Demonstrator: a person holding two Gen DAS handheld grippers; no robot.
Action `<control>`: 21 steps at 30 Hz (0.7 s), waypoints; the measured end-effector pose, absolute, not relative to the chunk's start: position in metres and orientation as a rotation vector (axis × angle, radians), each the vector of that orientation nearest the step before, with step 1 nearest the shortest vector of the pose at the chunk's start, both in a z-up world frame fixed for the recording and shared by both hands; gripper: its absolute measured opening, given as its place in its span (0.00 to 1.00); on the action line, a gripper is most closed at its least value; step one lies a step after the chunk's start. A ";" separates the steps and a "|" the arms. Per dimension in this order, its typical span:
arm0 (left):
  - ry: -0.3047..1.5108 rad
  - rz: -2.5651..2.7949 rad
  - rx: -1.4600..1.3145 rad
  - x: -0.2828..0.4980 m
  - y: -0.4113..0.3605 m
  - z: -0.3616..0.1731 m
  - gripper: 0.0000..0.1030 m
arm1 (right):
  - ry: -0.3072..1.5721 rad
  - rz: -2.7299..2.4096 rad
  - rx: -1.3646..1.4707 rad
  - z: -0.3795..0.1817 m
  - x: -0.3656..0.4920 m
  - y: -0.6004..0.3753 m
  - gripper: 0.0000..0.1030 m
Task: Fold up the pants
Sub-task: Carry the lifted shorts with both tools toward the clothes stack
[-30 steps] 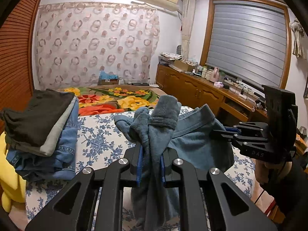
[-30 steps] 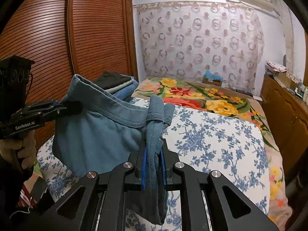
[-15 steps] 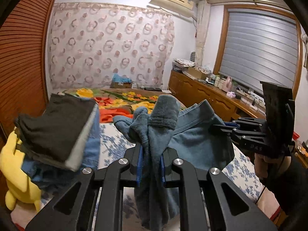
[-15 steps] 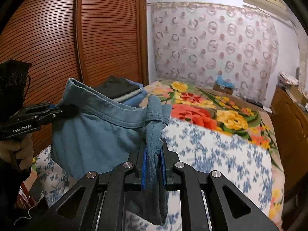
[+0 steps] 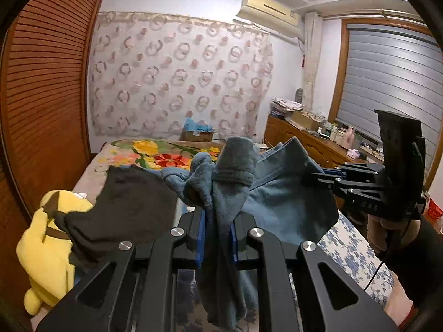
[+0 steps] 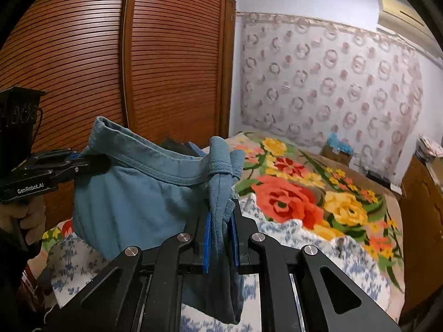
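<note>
Two hand-held grippers hold a pair of blue-grey pants (image 5: 279, 202) in the air above a bed (image 6: 318, 229), apparently to spread the garment before a fold is laid. The left hand-held gripper (image 5: 217, 238) is clamped nearly shut on a bunched thickness of the fabric, which spills above and below its blue pads. The right hand-held gripper (image 6: 220, 238) is pinched just as tightly on a gathered part of the waistband, and the stitched band (image 6: 155, 163) runs slack from it across to the left one. Gripping at two separated points looks meant to let the cloth hang open between them.

Beyond the left hand-held gripper, to its left, sit a dark folded garment (image 5: 124, 204) and a yellow plush toy (image 5: 47, 246). Ahead of both lies a floral blanket (image 6: 304, 193) over a blue-flowered sheet (image 6: 277, 227). A slatted wooden wardrobe (image 6: 152, 63), a ring-patterned curtain (image 5: 177, 80), an air conditioner (image 5: 268, 11) and a cluttered cabinet (image 5: 304, 135) under a shuttered window (image 5: 387, 83) frame the bedroom.
</note>
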State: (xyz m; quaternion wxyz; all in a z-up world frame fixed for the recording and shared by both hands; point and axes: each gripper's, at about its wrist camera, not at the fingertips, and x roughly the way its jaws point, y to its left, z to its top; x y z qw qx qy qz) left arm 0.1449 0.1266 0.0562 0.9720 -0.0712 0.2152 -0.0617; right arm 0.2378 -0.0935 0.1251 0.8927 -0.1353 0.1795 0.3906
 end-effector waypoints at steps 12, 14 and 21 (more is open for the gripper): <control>0.428 -0.038 -0.150 0.166 0.160 0.060 0.15 | 0.346 0.833 -0.351 0.128 0.285 -0.051 0.12; 0.421 -0.025 -0.153 0.166 0.163 0.064 0.15 | 0.327 0.846 -0.364 0.131 0.293 -0.041 0.12; 0.412 0.033 -0.160 0.166 0.184 0.062 0.15 | 0.294 0.885 -0.395 0.130 0.324 -0.011 0.12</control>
